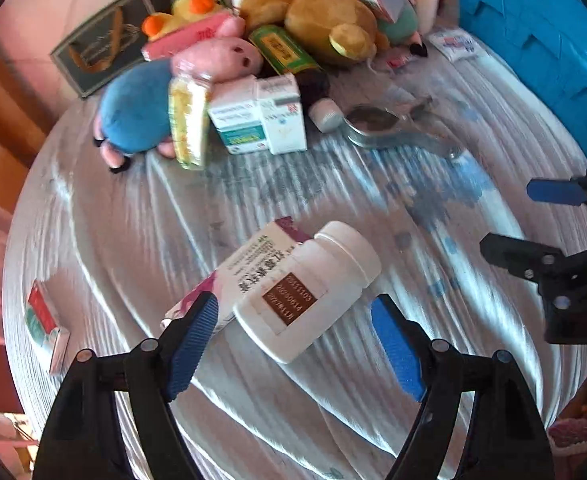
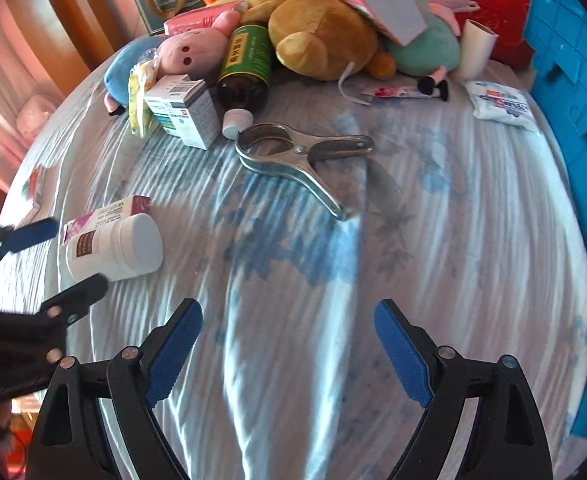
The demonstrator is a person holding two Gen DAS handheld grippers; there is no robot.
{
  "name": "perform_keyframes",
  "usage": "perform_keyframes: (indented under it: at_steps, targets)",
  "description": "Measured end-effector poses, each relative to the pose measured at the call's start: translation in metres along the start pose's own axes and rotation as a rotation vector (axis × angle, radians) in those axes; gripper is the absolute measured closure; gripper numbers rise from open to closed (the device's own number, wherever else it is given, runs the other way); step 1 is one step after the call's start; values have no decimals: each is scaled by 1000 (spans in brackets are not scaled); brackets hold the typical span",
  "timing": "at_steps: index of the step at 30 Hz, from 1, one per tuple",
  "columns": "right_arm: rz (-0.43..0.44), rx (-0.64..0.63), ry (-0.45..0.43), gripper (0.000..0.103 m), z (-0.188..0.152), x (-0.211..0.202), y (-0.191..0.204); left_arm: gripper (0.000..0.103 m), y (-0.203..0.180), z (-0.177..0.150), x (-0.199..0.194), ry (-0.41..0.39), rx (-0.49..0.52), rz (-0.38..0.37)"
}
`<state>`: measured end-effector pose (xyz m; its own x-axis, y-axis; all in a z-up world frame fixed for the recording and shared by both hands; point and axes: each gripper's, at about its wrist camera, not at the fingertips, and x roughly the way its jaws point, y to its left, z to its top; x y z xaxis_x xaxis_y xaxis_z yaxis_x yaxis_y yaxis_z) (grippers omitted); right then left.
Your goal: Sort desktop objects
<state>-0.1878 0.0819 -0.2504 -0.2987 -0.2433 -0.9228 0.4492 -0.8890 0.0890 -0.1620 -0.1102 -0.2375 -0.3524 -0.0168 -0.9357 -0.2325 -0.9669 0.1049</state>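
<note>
Both my tongs stand with jaws spread wide and nothing between the pads. My left gripper [image 1: 295, 344] is set low over the striped cloth [image 2: 433, 260], its blue pads to either side of the base of a white pill bottle [image 1: 307, 290], not touching it as far as I can tell. That bottle lies on its side, cap pointing away, brown label up, resting against a white and magenta carton [image 1: 249, 264] that lies flat just behind it. My right gripper [image 2: 289, 344] hovers over bare cloth, well apart from the bottle, which sits to its left.

Further back, a metal clamp [image 2: 301, 156] lies flat near the middle of the cloth. Behind it, two white medicine boxes [image 1: 261, 114] stand side by side, a dark glass bottle with a green label [image 2: 247, 68] lies on its side beside them, white cap toward me. A heap of plush toys fills the far edge, the brown bear [image 2: 325, 36] largest. A blue crate [image 2: 573, 100] stands along the right side. A small red and green box [image 1: 45, 326] lies alone near the cloth's left edge.
</note>
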Motion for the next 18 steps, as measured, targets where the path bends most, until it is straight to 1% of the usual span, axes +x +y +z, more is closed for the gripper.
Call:
perform_keyframes:
  at_steps: [1, 2, 3, 4, 5, 6, 8, 11, 13, 14, 16, 18]
  targets:
    - [-1, 5, -4, 14, -1, -1, 0, 26, -3, 3, 8, 31, 25, 5]
    - [-3, 8, -10, 14, -6, -2, 0, 29, -5, 4, 14, 40, 38, 21]
    - [-5, 11, -14, 14, -6, -1, 4, 39, -6, 3, 17, 40, 39, 39]
    - [-6, 14, -18, 14, -6, 0, 5, 46, -5, 2, 19, 37, 23, 51]
    - [-7, 16, -21, 14, -7, -2, 6, 49, -3, 1, 16, 14, 7, 52]
    - [-11, 16, -22, 14, -7, -2, 8, 53, 1, -1, 14, 5, -22, 21]
    - [-16, 16, -22, 14, -5, 7, 17, 53, 12, -6, 8, -13, -95, -30]
    - [-14, 6, -25, 14, -1, 11, 28, 54, 32, -16, -12, -80, -162, -64]
    - [-1, -11, -36, 14, 4, 12, 40, 55, 51, -22, -28, -127, -209, -56]
    - [9, -24, -42, 14, 8, 12, 48, 55, 60, -22, -32, -137, -223, -43]
    - [27, -52, -47, 14, 14, 15, 64, 55, 79, -29, -36, -142, -251, -18]
    - [45, -88, -48, 14, 22, 21, 84, 55, 96, -34, -31, -123, -286, -2]
